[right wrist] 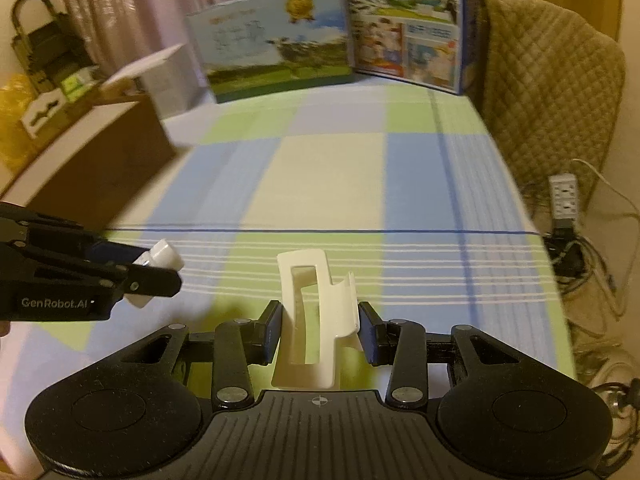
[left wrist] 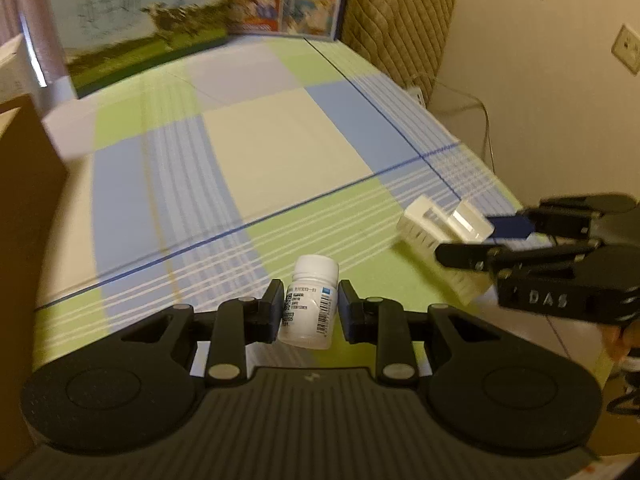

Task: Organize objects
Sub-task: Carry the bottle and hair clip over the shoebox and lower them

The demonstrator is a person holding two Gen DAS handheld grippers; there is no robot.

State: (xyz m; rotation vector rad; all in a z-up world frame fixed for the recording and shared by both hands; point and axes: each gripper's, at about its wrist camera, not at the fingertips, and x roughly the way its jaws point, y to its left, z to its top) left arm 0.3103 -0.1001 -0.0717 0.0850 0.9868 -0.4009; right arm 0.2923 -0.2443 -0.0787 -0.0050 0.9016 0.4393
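My left gripper (left wrist: 308, 304) is shut on a small white pill bottle (left wrist: 310, 304) with a printed label and holds it above the checked cloth. It also shows in the right wrist view (right wrist: 154, 272), at the left, with the bottle's white cap (right wrist: 164, 258) sticking out. My right gripper (right wrist: 318, 320) is shut on a white plastic hair claw clip (right wrist: 316, 320) and holds it above the cloth. In the left wrist view the right gripper (left wrist: 472, 240) sits at the right with the clip (left wrist: 440, 236).
A table with a green, blue and white checked cloth (right wrist: 340, 176). A brown cardboard box (right wrist: 92, 168) stands at the left. Two printed cartons (right wrist: 276, 48) stand at the back. A quilted chair back (right wrist: 548, 80) and a power strip (right wrist: 564, 196) are at the right.
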